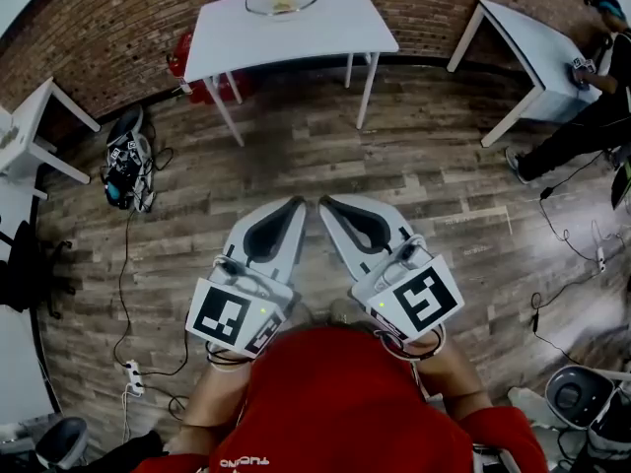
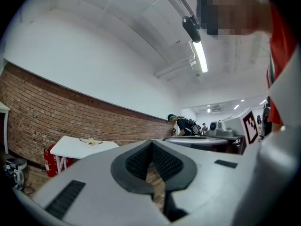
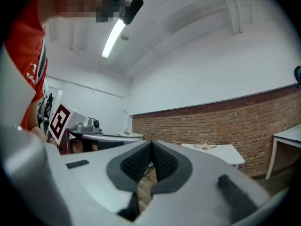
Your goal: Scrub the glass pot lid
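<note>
The glass pot lid (image 1: pixel 281 1) lies on a white table (image 1: pixel 335 28) at the far end of the room, with something yellowish under it; it also shows small in the left gripper view (image 2: pixel 91 141) and right gripper view (image 3: pixel 206 146). My left gripper (image 1: pixel 301 203) and right gripper (image 1: pixel 322 203) are held side by side, level, over the wooden floor, well short of that table. Both are shut with nothing between the pads. Their tips nearly meet.
Another white table (image 1: pixel 537 42) stands at the right, where a person in dark clothes (image 1: pixel 592 106) bends over it. A red object (image 1: pixel 202 77) sits under the lid's table. Cables and gear (image 1: pixel 128 170) lie on the floor at left. A brick wall (image 1: pixel 118 18) runs behind.
</note>
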A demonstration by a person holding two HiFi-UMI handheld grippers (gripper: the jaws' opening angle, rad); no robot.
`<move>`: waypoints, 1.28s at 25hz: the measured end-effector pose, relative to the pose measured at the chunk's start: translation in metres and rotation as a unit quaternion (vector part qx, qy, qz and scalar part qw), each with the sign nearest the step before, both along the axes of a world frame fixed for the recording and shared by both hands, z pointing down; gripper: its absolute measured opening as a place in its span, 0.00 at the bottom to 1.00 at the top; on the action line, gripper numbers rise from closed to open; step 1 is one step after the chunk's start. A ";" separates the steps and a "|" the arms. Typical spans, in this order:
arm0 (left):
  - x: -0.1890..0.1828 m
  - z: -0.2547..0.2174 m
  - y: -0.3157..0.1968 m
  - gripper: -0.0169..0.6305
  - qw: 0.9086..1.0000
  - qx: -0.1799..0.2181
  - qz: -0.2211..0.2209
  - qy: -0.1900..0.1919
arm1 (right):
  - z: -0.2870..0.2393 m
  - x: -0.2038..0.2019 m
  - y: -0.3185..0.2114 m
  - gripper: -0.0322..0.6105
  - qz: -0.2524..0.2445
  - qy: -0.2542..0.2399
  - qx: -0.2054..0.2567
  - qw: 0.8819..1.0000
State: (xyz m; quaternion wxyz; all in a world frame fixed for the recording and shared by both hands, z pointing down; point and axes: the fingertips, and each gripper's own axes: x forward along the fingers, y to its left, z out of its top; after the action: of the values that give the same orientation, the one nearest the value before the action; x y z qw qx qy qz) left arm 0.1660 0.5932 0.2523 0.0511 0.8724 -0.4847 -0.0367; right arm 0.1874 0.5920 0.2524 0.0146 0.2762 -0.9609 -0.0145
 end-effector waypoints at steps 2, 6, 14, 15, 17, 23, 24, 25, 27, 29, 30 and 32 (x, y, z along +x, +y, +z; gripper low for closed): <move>0.002 -0.001 -0.001 0.05 1.000 0.000 -0.001 0.002 | -0.001 0.003 -0.001 0.10 -0.001 0.000 0.000 1.000; 0.009 -0.002 -0.008 0.05 1.000 0.001 -0.007 0.003 | -0.001 0.010 -0.006 0.10 -0.012 -0.004 -0.003 1.000; 0.022 -0.011 -0.026 0.05 0.999 0.018 -0.040 -0.002 | -0.008 0.030 -0.023 0.10 -0.041 -0.015 0.006 0.999; 0.024 -0.012 -0.029 0.05 0.999 0.019 -0.045 -0.003 | -0.008 0.033 -0.027 0.10 -0.043 -0.015 0.006 0.999; 0.025 -0.013 -0.034 0.05 0.999 0.018 -0.051 -0.005 | -0.007 0.036 -0.034 0.10 -0.046 -0.018 0.003 0.999; 0.016 -0.013 -0.051 0.05 0.998 0.018 -0.058 -0.007 | -0.007 0.032 -0.057 0.10 -0.045 -0.021 0.000 0.999; 0.014 -0.012 -0.057 0.05 0.998 0.018 -0.059 -0.007 | -0.005 0.030 -0.063 0.10 -0.044 -0.021 -0.001 0.999; 0.011 -0.011 -0.065 0.05 0.998 0.019 -0.059 -0.006 | -0.003 0.028 -0.071 0.10 -0.043 -0.020 -0.003 0.999; 0.005 -0.008 -0.082 0.05 0.998 0.019 -0.060 -0.003 | 0.002 0.023 -0.089 0.10 -0.040 -0.019 -0.007 0.999; -0.005 -0.006 -0.101 0.05 0.998 0.020 -0.059 0.001 | 0.006 0.015 -0.106 0.10 -0.037 -0.015 -0.008 0.999; -0.010 -0.006 -0.110 0.05 0.998 0.022 -0.057 0.002 | 0.006 0.010 -0.116 0.10 -0.035 -0.014 -0.007 0.999; -0.024 -0.007 -0.129 0.05 0.998 0.026 -0.053 0.002 | 0.005 -0.003 -0.136 0.10 -0.030 -0.014 -0.005 0.999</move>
State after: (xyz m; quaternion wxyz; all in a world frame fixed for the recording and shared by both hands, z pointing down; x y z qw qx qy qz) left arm 0.1425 0.4645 0.2457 0.0273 0.8463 -0.5292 -0.0537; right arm 0.1845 0.4565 0.2576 0.0020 0.2476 -0.9689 -0.0062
